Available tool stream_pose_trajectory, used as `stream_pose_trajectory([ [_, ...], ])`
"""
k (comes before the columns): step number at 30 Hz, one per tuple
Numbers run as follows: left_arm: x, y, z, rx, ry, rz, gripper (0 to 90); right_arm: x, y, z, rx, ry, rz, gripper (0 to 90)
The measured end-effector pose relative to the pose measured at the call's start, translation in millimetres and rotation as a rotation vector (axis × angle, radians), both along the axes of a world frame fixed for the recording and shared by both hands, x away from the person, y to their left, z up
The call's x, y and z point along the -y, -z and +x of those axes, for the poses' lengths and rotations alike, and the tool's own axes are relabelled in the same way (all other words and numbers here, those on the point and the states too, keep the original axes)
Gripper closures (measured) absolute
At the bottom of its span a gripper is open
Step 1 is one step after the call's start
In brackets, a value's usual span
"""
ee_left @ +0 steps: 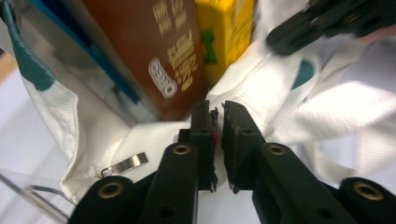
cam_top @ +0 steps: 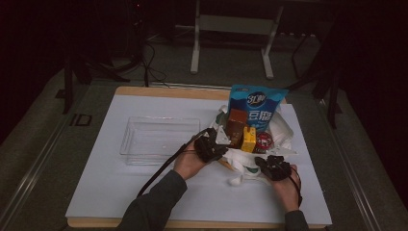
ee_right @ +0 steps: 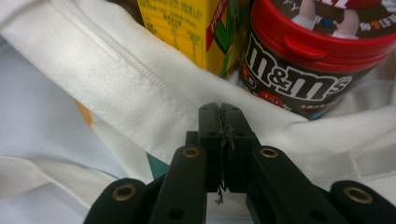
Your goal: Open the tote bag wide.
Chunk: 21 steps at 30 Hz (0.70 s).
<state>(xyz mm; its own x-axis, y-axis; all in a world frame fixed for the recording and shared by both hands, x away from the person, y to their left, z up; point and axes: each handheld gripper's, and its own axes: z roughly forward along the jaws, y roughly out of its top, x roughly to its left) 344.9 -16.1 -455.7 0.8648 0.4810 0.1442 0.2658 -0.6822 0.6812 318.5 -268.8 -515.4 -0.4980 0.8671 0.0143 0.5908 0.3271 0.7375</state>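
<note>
A person's two grippers work the mouth of a white tote bag [cam_top: 250, 161] lying on a white table mat [cam_top: 110, 192], just right of an empty clear plastic tray [cam_top: 159, 137]. The left gripper [cam_top: 211, 144], jaws nearly pressed together with a thin gap, sits at the bag's hem [ee_left: 243, 74] below the brown box [ee_left: 154, 51]; whether cloth is caught there cannot be told. The right gripper [cam_top: 274, 166], jaws pressed together, noses against the hem [ee_right: 140, 74] in front of the candy tub [ee_right: 303, 65]. Inside the bag stand the brown box, a yellow carton [cam_top: 248, 139], the red-lidded tub and a tall blue snack packet [cam_top: 255, 108]. The risk, as it looks: a tug on loose cloth could tip the upright goods or spill them onto the mat.
</note>
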Motion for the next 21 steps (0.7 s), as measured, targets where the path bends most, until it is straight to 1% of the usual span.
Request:
stream_pose_trajectory([
  [2, 2.1, 6.4, 1.8, -0.005, -0.007, 0.024, 84.3, 0.0, 2.1, -1.1, 0.01, 0.004, -0.011, 85.8],
  [4, 3.3, 13.5, 3.0, -0.011, -0.013, 0.05, 84.6, 1.9, 3.9, -1.6, 0.01, 0.008, -0.002, 84.9],
  [5, 4.2, 19.3, 4.0, -0.018, -0.013, 0.063, 84.6, 2.8, 4.6, -1.7, 0.012, 0.011, 0.002, 84.8],
  [7, 5.7, 27.5, 5.0, -0.024, -0.014, 0.079, 84.8, 3.8, 5.7, -2.1, 0.014, 0.012, 0.007, 84.8],
  [8, 6.7, 31.5, 5.3, -0.029, -0.02, 0.078, 84.9, 3.6, 6.5, -2.1, 0.02, 0.011, -0.004, 84.7],
  [10, 7.1, 36.5, 6.3, -0.038, -0.028, 0.07, 85.3, 2.5, 8.3, -2.1, 0.025, 0.005, -0.02, 84.5],
  [13, 5.6, 35.3, 5.8, -0.04, -0.029, 0.05, 85.2, 1.8, 10.8, -2.6, 0.03, 0.005, -0.027, 84.5],
  [14, 4.0, 33.9, 5.5, -0.041, -0.026, 0.044, 84.9, 1.8, 11.8, -2.5, 0.03, 0.007, -0.025, 84.5],
  [16, -0.3, 29.2, 4.4, -0.049, -0.025, 0.014, 84.2, 2.2, 14.1, -2.4, 0.029, 0.008, -0.016, 84.6],
  [19, -8.8, 20.1, 4.4, -0.034, -0.016, -0.028, 81.2, 3.6, 15.8, -2.2, 0.032, 0.008, -0.003, 84.5],
  [21, -15.3, 15.4, 6.6, -0.029, -0.031, -0.057, 80.9, 3.7, 16.5, -2.1, 0.034, 0.008, 0.0, 84.6],
])
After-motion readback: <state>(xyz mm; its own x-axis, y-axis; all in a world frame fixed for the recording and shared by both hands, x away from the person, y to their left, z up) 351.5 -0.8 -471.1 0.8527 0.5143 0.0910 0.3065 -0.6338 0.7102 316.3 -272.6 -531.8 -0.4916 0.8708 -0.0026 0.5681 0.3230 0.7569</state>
